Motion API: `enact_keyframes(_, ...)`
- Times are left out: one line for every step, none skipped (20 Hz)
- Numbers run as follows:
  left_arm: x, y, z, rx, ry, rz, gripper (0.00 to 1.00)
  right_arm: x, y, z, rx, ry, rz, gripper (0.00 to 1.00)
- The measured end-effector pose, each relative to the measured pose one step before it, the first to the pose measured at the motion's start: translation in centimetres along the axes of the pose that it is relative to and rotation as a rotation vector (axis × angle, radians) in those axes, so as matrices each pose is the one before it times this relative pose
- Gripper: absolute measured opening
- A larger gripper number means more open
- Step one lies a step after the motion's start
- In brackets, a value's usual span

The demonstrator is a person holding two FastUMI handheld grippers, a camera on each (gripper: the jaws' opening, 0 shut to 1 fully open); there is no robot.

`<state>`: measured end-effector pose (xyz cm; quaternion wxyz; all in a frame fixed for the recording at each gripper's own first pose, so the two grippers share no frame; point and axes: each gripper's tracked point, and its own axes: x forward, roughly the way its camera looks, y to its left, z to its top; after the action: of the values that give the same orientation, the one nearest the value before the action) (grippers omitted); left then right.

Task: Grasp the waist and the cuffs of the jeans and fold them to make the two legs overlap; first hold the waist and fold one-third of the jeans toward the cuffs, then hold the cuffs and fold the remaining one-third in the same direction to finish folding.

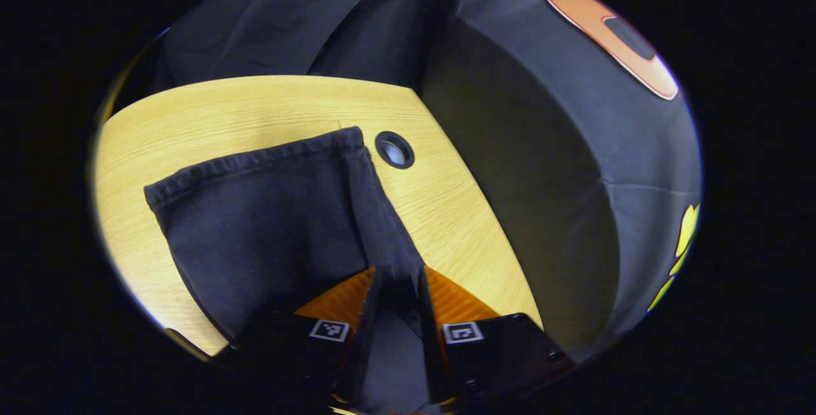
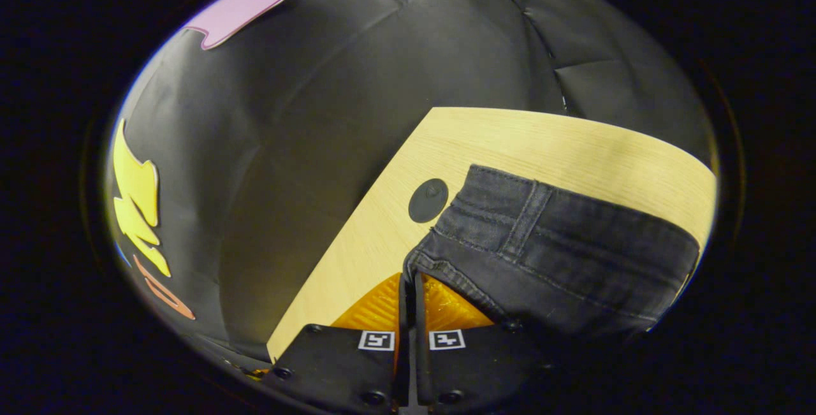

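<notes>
Wooden table (image 1: 255, 109) bearing dark jeans (image 1: 255, 224); left gripper (image 1: 398, 287) pinching cuff fabric between narrowed fingers; right gripper (image 2: 409, 287) clamping waistband (image 2: 510, 224) corner, fingers nearly closed.

The left gripper (image 1: 398, 291) sits at six o'clock, its two fingers pinching a raised fold of the dark jeans (image 1: 255, 224). The hemmed cuff (image 1: 255, 159) lies toward eleven on the wooden table (image 1: 255, 109); a round grommet hole (image 1: 394, 150) sits just beside it at twelve

jeans (image 2: 574, 255): dark grey-black denim, tone-on-tone stitching
table (image 1: 255, 115): pale yellow wood grain
round cap (image 2: 428, 200), ahead of the tongs: dark grey
wall cloth (image 2: 331, 96): black
</notes>
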<state>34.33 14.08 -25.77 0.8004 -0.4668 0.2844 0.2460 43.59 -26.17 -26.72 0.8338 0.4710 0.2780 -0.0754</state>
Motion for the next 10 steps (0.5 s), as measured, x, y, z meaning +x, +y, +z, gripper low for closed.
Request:
enact_keyframes(-0.706,-0.466,-0.044,0.0189,-0.0048,-0.00899,0.56,0.243,0.22,-0.119,0.00272,0.00672,0.0114,0.08)
enact_keyframes(-0.255,-0.512,-0.103,0.01254,-0.00182,-0.00941,0.56,-0.402,0.844,-0.047,0.00284,0.00466,0.02288,0.22)
enact_keyframes(0.504,-0.158,0.123,0.01043,-0.00522,-0.01039,0.61,0.435,0.552,-0.332,-0.00999,-0.00122,0.0115,0.37)
enact_keyframes(-0.631,-0.44,-0.005,0.01908,-0.00716,-0.00653,0.81,-0.642,0.373,0.122,-0.02592,-0.0014,0.01036,0.52)
enact_keyframes(-0.205,0.095,-0.098,0.02678,-0.00383,0.01421,1.0,0.074,0.291,0.021,-0.03056,-0.00387,0.0019,0.66)
enact_keyframes(-0.554,0.218,-0.091,0.02787,-0.00651,0.01347,0.99,-0.062,0.222,0.075,-0.03348,-0.00251,0.00058,0.81)
enact_keyframes(-0.341,0.079,-0.055,0.03358,-0.00025,0.00804,0.99,-0.428,0.233,-0.023,-0.02854,-0.0001,-0.00163,0.84)
enact_keyframes(-0.336,-0.004,-0.103,0.0311,-0.0038,0.0025,0.99,-0.35,0.268,0.14,-0.01734,-0.00185,0.00923,0.96)
enact_keyframes(-0.405,-0.216,-0.021,0.02936,-0.00558,-0.0065,0.99,-0.17,0.524,0.047,-0.00868,-0.00365,0.00623,0.89)
enact_keyframes(-0.355,-0.366,0.151,0.0262,-0.00908,-0.01106,0.99,-0.296,0.377,0.242,-0.00246,-0.00816,0.0059,0.96)
